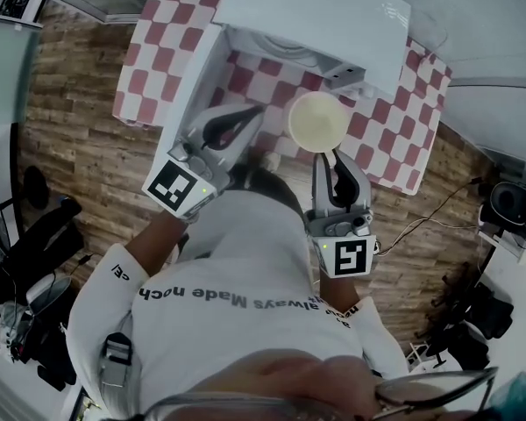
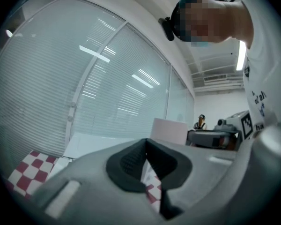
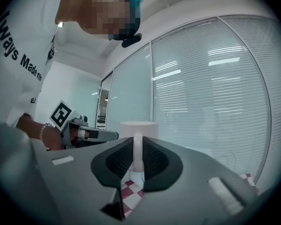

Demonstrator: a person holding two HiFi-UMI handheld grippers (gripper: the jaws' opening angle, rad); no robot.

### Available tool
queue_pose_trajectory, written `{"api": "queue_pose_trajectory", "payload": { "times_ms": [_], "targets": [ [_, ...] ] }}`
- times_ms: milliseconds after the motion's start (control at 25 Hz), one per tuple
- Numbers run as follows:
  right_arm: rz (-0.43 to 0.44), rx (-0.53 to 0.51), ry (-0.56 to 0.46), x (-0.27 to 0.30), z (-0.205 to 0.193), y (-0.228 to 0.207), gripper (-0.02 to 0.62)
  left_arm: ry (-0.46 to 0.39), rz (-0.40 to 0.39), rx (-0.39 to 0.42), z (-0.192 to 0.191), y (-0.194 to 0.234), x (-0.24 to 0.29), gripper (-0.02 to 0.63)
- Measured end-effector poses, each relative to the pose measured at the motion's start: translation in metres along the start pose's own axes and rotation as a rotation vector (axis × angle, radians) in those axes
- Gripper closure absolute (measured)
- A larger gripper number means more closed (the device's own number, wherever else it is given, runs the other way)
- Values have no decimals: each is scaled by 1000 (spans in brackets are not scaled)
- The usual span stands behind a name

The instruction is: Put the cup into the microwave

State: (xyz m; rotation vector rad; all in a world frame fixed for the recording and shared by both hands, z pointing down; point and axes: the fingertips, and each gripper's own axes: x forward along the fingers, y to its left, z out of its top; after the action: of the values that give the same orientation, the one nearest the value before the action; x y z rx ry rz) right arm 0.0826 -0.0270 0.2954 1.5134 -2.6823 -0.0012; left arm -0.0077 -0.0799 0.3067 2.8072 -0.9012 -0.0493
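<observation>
In the head view the cream cup (image 1: 318, 121) hangs over the checkered table, just in front of the white microwave (image 1: 316, 11). My right gripper (image 1: 331, 158) is shut on the cup's handle. In the right gripper view the handle (image 3: 137, 156) stands upright between the two dark pads, with the cup (image 3: 139, 128) beyond it. The microwave door (image 1: 188, 82) stands swung open to the left. My left gripper (image 1: 252, 117) is beside that door with its fingertips together and nothing between them. From the left gripper view the cup (image 2: 170, 130) shows to the right of the shut left gripper (image 2: 146, 146).
A red-and-white checkered cloth (image 1: 403, 139) covers the table, which stands on a wood-plank floor (image 1: 79, 147). Large windows with blinds (image 3: 210, 102) run behind the table. Black equipment (image 1: 35, 253) stands on the floor at left, and cables and gear (image 1: 500, 209) at right.
</observation>
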Motion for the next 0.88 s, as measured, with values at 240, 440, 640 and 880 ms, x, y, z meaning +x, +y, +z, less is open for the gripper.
{"api": "queue_pose_trajectory", "payload": {
  "times_ms": [240, 440, 640, 880],
  "targets": [
    [-11, 25, 7, 10, -21, -3, 554, 15, 6, 2, -20, 10, 7, 603],
    [-9, 30, 23, 20, -42, -7, 554, 27, 9, -4, -39, 19, 16, 602],
    [-16, 37, 33, 37, -63, -15, 554, 33, 12, -23, -59, 33, 30, 603],
    [-15, 37, 55, 56, -92, -25, 554, 45, 13, -22, -83, 51, 45, 603]
  ]
}}
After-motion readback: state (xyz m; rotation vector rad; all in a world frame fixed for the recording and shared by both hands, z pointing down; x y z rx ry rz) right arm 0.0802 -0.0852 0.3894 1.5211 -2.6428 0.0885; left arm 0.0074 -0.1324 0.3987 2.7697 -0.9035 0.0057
